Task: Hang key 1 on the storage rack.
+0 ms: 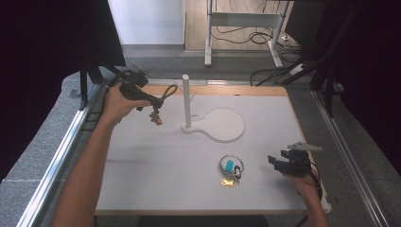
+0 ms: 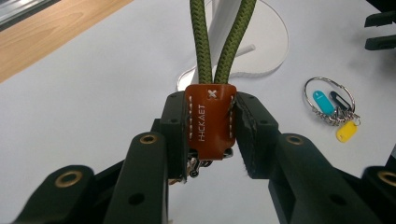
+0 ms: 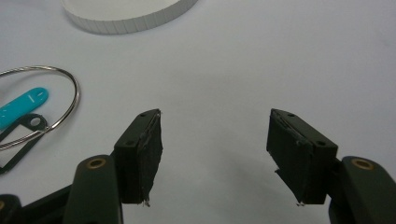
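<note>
Cord loop: olive green, braided, round section; two strands run up out of the tag.
Leather tag: brown, stitched white along both edges, stamped lettering, rounded bottom; small metal hardware hangs below it.
Left gripper: black fingers clenched on the leather tag, one pad on each side, tag upright between them; held in the air near the tabletop's far left corner.
Right gripper: fingers released, wide apart, bare surface between them; near the tabletop's right edge, toward the near corner.
Key ring: thin metal ring with a cyan tag, a dark tag and a yellow tag; flat on the tabletop, toward the near edge, just left of the right gripper.
Stand: white upright round peg on a flat white rounded base, middle of the tabletop's far half.
Tabletop: matte white sheet over a wooden board.
Room: grey carpet, metal rails along both sides, black curtains, cables by a far desk frame.
</note>
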